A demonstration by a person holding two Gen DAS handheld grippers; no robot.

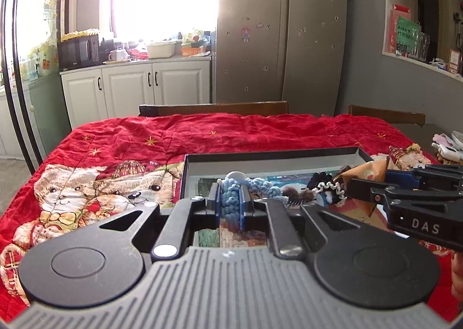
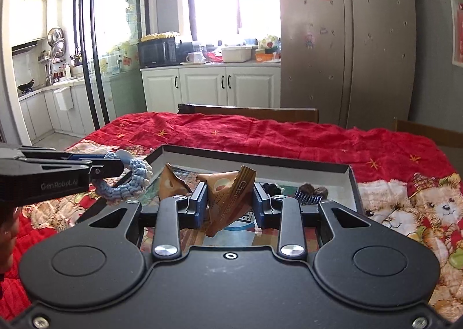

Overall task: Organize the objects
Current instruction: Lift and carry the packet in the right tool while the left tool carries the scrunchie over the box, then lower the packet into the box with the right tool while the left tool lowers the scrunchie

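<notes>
My left gripper [image 1: 230, 197] is shut on a blue crocheted piece [image 1: 231, 199] and holds it over the near left part of the shallow black box [image 1: 272, 152]. It also shows in the right wrist view [image 2: 111, 168], with the blue crochet [image 2: 127, 181] hanging from it. My right gripper [image 2: 230, 199] is shut on a brown chocolate snack packet [image 2: 228, 196] above the box [image 2: 351, 181]. In the left wrist view the right gripper [image 1: 351, 186] enters from the right with the packet [image 1: 367, 170].
The box holds a second brown packet [image 2: 173, 184], a black hair tie [image 2: 270, 187], a dark hair claw [image 2: 311, 193] and a picture card. It lies on a red teddy-bear quilt [image 1: 121, 141]. Wooden chair backs [image 1: 220, 107] stand behind. White items [image 1: 448, 147] lie far right.
</notes>
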